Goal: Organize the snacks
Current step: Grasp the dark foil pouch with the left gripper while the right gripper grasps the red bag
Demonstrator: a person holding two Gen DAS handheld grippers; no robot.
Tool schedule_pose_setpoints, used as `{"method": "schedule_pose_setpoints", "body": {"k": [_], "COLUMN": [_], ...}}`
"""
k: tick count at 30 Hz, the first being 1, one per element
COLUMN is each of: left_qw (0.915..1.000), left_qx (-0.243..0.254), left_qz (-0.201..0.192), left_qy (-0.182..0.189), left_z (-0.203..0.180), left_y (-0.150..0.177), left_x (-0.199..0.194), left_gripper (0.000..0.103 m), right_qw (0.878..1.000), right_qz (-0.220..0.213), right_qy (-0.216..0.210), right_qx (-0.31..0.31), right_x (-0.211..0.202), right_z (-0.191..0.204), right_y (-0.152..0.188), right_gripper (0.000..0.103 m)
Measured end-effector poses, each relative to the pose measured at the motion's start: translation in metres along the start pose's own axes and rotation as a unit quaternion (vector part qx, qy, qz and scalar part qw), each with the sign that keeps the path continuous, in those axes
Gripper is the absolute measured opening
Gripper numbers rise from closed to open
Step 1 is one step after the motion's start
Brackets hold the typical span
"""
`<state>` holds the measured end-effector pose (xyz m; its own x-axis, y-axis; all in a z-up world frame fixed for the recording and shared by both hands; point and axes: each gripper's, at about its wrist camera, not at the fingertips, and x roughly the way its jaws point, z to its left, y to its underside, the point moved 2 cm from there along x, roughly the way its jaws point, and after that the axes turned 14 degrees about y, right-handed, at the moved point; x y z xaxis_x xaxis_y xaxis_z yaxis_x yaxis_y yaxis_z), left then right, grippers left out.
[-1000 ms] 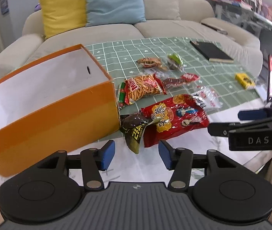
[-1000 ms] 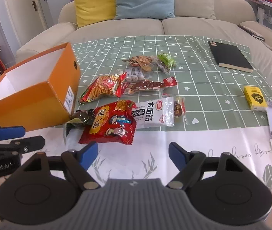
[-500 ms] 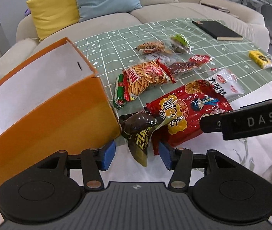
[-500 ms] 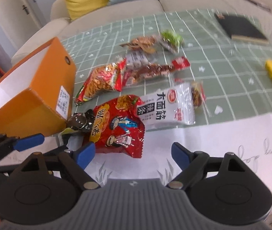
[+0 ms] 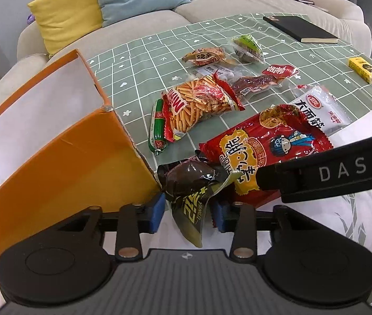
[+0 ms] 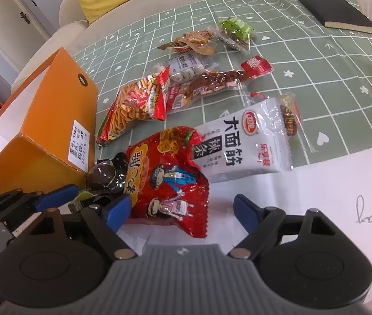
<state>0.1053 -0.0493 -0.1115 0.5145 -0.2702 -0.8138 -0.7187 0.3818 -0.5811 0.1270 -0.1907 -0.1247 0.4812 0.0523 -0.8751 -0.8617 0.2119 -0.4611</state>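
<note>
**Operator:** Both grippers have dropped in close since a second ago, and the snack pile now fills each view. On the left gripper [image 5: 188,211] the jaws are closing, with the dark brown packet [image 5: 189,181] between them. I see no pad pressing on it, so I don't call it gripped.

**Spotter:** Where does that packet lie?

**Operator:** On the white cloth at the near corner of the orange box [image 5: 62,162], touching or all but touching it, its other edge tucked against the red snack bag [image 6: 170,178]. The green tail [image 5: 192,225] hangs toward me between my blue pads.

**Spotter:** And the right side?

**Operator:** My right gripper [image 6: 178,211] stands wide open, straddling the near end of the red bag; nothing is held.

**Spotter:** How will they handle?

**Operator:** Light, I'd say, both of them. The dark packet looks glossy and crinkled: slippery film round a firm lump. I'd pinch the flat sealed tail or the crimp, not the rounded bulge, which could squirt out. The red bag looks puffy and its contents probably brittle, so I'd take it by the serrated bottom seam, gently.

**Spotter:** Risks?

**Operator:** With the two grippers this close together they may knock, and the box wall is right beside my left pad.
</note>
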Motion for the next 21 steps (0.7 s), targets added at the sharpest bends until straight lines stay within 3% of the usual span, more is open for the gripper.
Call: {"method": "schedule_pose_setpoints", "body": {"k": [9, 14, 16, 21], "left_qw": [0.9998, 0.9997, 0.9996, 0.9992], "left_qx": [0.016, 0.011, 0.008, -0.025], "left_qz": [-0.001, -0.014, -0.019, -0.03], "left_qy": [-0.01, -0.015, -0.021, -0.005], "left_z": [-0.003, -0.002, -0.002, 0.002], "left_y": [0.0, 0.001, 0.001, 0.004], "left_x": [0.001, -0.008, -0.014, -0.03], "left_gripper": [0.015, 0.006, 0.001, 0.001], "right_qw": [1.0, 0.999, 0.998, 0.995], "right_qz": [-0.011, -0.035, -0.045, -0.077], "right_qy": [-0.013, -0.02, -0.023, -0.024], "right_qx": [-0.011, -0.028, -0.035, -0.058], "right_x": [-0.009, -0.023, -0.029, -0.047], "right_z": [0.003, 0.007, 0.008, 0.014], "right_y": [0.001, 0.002, 0.002, 0.005], "right_gripper": [0.048, 0.028, 0.025, 0.018]}}
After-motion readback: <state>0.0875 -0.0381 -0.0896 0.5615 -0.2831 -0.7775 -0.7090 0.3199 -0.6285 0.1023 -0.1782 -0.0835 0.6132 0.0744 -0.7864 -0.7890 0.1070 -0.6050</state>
